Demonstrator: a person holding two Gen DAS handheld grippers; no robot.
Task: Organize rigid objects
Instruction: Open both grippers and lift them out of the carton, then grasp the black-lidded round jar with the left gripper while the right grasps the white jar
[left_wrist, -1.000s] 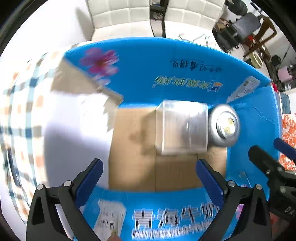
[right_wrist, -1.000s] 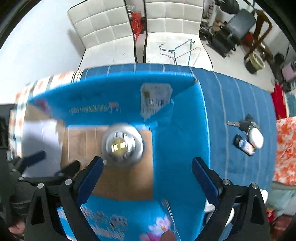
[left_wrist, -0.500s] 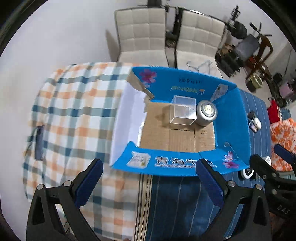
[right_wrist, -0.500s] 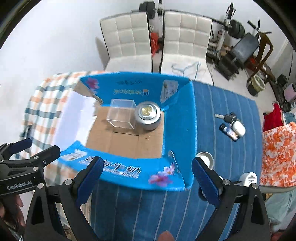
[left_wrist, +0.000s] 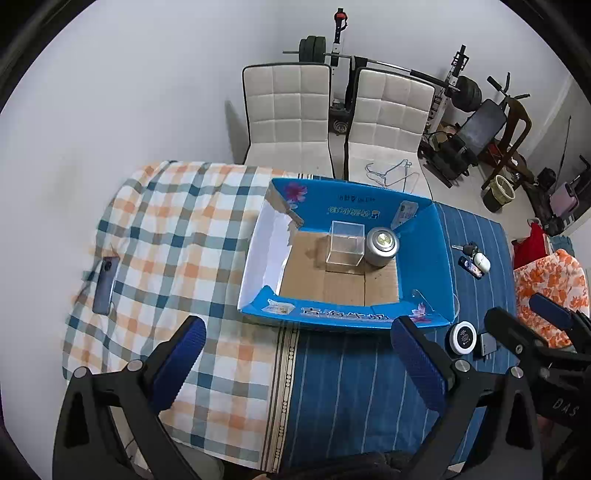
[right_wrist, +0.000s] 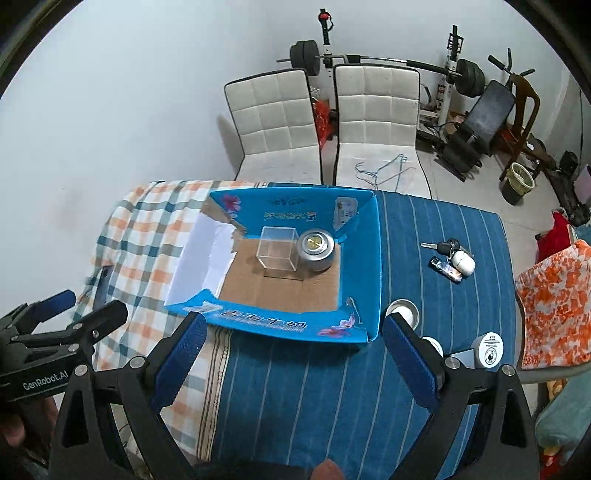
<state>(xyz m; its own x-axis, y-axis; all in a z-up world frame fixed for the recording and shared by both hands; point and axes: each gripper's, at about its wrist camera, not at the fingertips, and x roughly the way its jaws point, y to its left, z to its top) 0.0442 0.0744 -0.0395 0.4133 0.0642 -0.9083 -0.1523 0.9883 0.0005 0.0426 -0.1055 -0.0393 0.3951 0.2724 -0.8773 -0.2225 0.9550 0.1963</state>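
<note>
An open blue cardboard box (left_wrist: 424, 251) (right_wrist: 364, 254) stands mid-table. Inside it a clear plastic cube (left_wrist: 345, 246) (right_wrist: 277, 248) sits beside a silver round tin (left_wrist: 382, 245) (right_wrist: 317, 249). My left gripper (left_wrist: 295, 360) is open and empty, held high above the table's near edge. My right gripper (right_wrist: 290, 354) is open and empty, also high above the near edge. Each gripper shows at the side of the other's view. A white round jar (left_wrist: 464, 336) (right_wrist: 489, 349) and a round lid (right_wrist: 403, 309) lie on the blue cloth right of the box.
Keys with a white fob and a small dark tube (left_wrist: 474, 260) (right_wrist: 452, 260) lie at the far right. A dark phone (left_wrist: 105, 278) lies on the checked cloth at left. Two white chairs (left_wrist: 325, 122) stand behind the table. Gym gear fills the back right.
Both grippers have pulled up and back from inside the box to well above the table's near edge. The cube and tin stay in the box.
</note>
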